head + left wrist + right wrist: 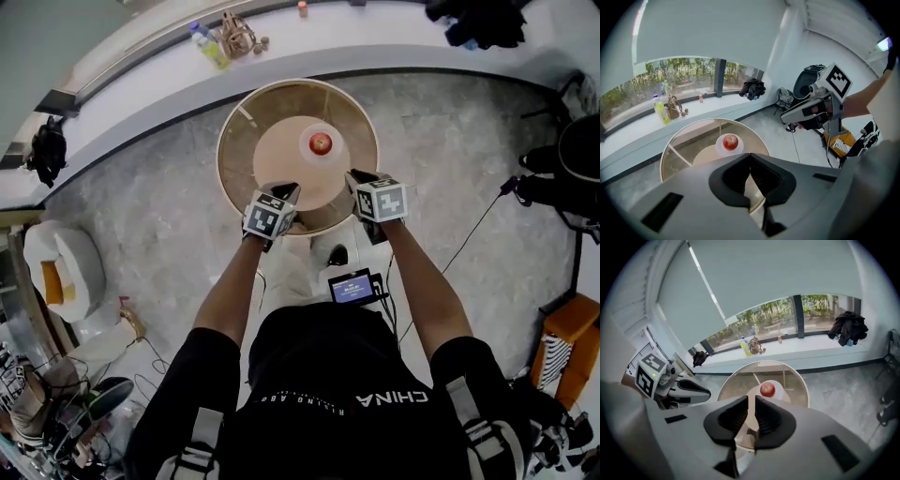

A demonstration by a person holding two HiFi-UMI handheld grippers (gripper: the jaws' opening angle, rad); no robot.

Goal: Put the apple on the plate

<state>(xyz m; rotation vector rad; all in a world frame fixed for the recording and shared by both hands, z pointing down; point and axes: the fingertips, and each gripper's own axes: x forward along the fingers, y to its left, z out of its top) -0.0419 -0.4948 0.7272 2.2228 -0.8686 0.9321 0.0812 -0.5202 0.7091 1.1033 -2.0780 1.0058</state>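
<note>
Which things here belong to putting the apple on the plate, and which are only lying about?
Job in hand:
- red round apple
- small white plate under it
- round glass table bearing both

Lying about:
- yellow-green plastic bottle
- black bundled clothing
Both are on the white window ledge.

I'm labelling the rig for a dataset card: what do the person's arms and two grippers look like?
The left gripper and right gripper have smooth grey bodies with black ribbed pads, and each carries a white cube printed with black square markers. The person wears a black short-sleeved shirt with grey shoulder straps.
</note>
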